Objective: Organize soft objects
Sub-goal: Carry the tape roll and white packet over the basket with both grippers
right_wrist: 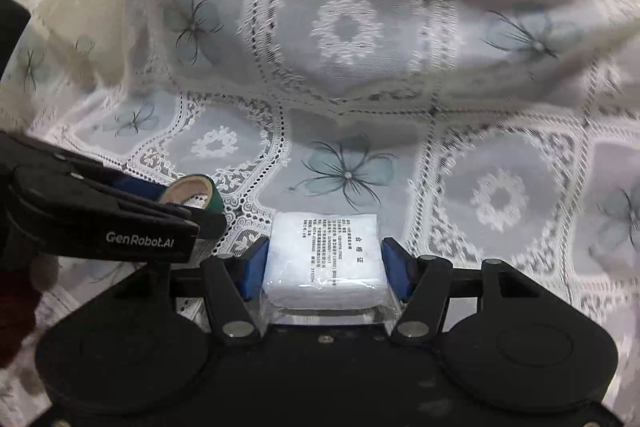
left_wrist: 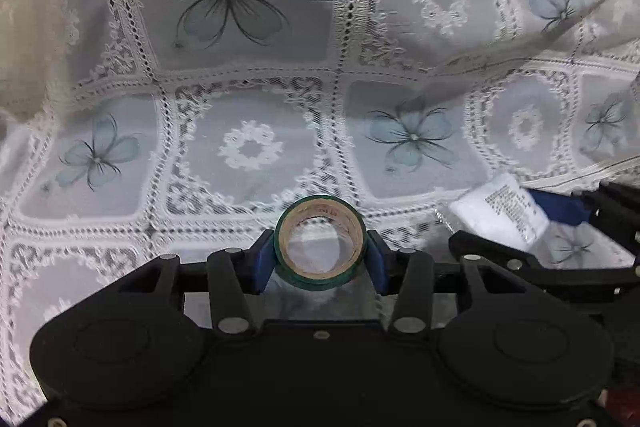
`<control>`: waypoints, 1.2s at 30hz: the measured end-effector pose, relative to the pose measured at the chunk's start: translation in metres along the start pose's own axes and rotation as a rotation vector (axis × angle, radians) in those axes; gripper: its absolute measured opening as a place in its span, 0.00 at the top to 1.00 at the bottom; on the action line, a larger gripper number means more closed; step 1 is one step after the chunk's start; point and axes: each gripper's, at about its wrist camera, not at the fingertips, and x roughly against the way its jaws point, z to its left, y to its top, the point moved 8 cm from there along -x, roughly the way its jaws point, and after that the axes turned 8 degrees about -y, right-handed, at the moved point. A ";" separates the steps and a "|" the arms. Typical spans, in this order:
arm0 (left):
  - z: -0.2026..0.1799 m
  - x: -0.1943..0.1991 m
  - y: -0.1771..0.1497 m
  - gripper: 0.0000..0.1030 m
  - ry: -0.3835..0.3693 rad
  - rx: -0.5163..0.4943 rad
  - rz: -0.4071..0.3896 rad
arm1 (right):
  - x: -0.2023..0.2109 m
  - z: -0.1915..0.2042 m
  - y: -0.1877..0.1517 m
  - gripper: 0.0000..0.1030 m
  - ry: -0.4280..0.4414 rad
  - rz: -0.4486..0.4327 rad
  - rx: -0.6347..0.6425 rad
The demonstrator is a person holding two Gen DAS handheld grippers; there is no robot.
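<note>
A white lace cloth (left_wrist: pixel 256 75) is spread over the whole surface, worked in openwork squares; some panels carry printed pale blue flowers with thin dark lines, others raised white wreaths. Folds rise at its far side.

A tape roll (left_wrist: pixel 320 243) (green outside, tan card core, round and hollow) is clamped between the blue pads of the left gripper (left_wrist: pixel 320 261), its hole facing the camera. The jaws are closed narrowly on its sides.

A gauze pack (right_wrist: pixel 325 259), a flat, soft white square in clear wrap with a printed label, is pinched between the blue pads of the right gripper (right_wrist: pixel 326 273), the jaws pressed to its two edges. In the right view the left gripper is seen just beside it, tape held above the cloth.
</note>
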 end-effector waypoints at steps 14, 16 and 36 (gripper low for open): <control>-0.033 0.060 -0.035 0.55 -0.037 -0.038 0.023 | 0.076 0.005 -0.035 0.42 0.047 0.031 -0.071; -0.037 0.070 -0.043 0.55 -0.034 -0.046 0.023 | 0.087 0.010 -0.042 0.42 0.052 0.036 -0.073; -0.075 0.180 -0.138 0.55 -0.052 0.002 -0.009 | 0.215 0.047 -0.116 0.42 0.128 0.060 -0.086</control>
